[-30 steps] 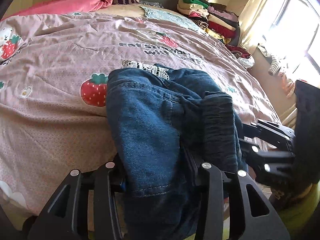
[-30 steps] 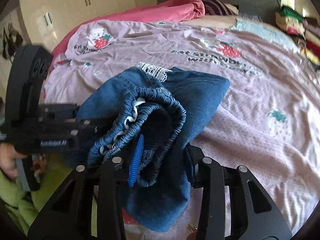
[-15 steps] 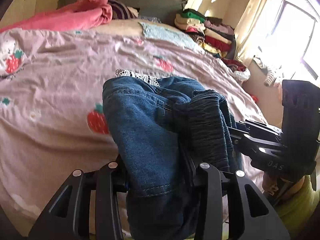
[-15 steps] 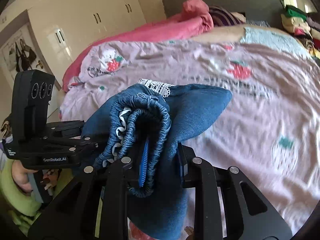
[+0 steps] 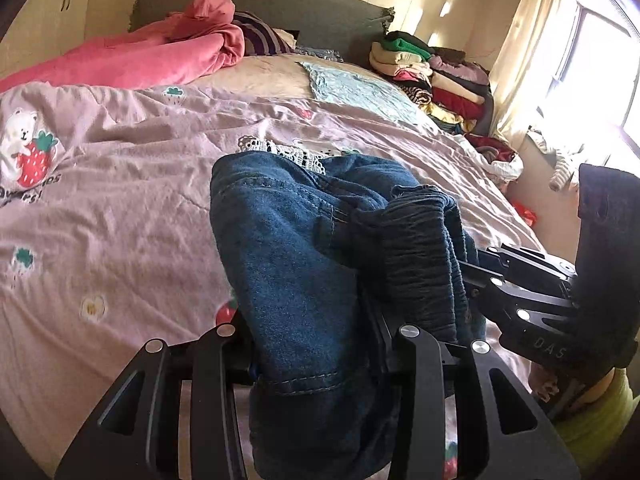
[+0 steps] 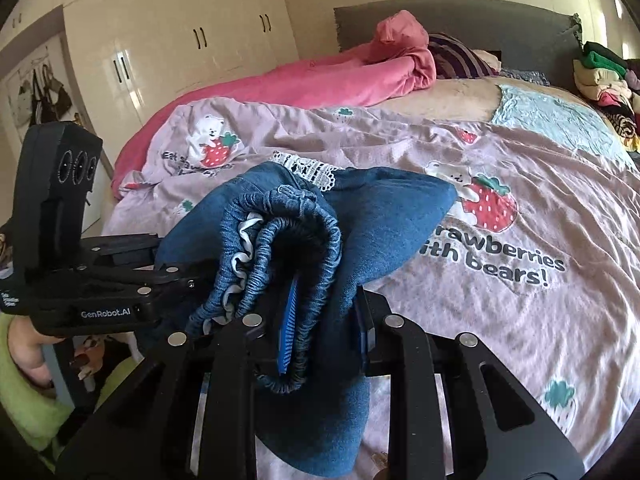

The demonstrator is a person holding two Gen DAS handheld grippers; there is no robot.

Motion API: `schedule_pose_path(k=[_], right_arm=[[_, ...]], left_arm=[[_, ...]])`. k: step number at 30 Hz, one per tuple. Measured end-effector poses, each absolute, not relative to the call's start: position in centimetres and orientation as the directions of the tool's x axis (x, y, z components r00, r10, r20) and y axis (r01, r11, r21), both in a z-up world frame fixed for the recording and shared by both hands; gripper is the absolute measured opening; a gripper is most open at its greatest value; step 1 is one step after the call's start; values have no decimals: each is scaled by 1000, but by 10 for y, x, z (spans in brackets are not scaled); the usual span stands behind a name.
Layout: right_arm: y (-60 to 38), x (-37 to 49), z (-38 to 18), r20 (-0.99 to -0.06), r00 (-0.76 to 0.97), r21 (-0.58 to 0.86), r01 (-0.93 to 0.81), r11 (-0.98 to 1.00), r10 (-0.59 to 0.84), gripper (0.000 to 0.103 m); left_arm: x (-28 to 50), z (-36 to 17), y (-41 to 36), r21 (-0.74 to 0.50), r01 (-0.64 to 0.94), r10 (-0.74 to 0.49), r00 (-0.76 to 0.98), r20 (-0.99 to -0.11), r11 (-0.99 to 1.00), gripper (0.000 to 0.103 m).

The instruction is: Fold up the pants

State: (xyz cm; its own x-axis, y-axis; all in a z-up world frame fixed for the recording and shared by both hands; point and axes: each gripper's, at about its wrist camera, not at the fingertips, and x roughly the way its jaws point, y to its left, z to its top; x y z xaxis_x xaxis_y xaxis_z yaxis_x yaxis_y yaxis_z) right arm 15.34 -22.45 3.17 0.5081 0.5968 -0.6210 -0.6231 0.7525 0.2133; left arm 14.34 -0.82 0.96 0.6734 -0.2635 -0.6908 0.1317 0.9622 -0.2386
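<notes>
Both tools, the left tool (image 5: 316, 344) and right tool (image 6: 316, 328), are clamped on the bunched jeans (image 5: 296, 264), lifting them over the bed's (image 5: 120, 208) near edge, likely to carry the fold.

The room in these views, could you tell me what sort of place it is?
Most likely a home bedroom: a bed with a strawberry-print cover, a cream wardrobe beside it, and a stack of folded clothes near the headboard.

Pants (image 5: 304, 264) hang bunched between left gripper (image 5: 316, 356) and right gripper (image 6: 316, 332), above the bedspread (image 5: 120, 208). Behind it lies a blanket (image 5: 132, 60) before the headboard (image 5: 304, 12). Clothes pile (image 5: 432, 76) sits at the bed's far right.
</notes>
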Motion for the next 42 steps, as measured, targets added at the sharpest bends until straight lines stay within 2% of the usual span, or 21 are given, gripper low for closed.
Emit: schedule_pose_path(k=[13, 18, 25, 34, 42], right_arm=[[-220, 181, 4, -675, 490, 217, -582, 784, 551, 20], [-222, 184, -11, -699, 478, 225, -559, 798, 532, 21], [-227, 187, -21, -723, 466, 229, -534, 814, 510, 34], [-231, 192, -43, -776, 432, 228, -486, 844, 459, 37], [-232, 190, -44, -774, 438, 232, -474, 849, 456, 38]], left_arm=[[177, -17, -14, -201, 119, -230, 642, -731, 972, 39], [181, -33, -11, -193, 104, -215, 621, -754, 976, 44], [181, -47, -6, -203, 88, -215, 602, -769, 975, 55], [181, -62, -5, -216, 85, -224, 584, -780, 973, 56], [178, -64, -3, -231, 84, -235, 590, -773, 969, 57]])
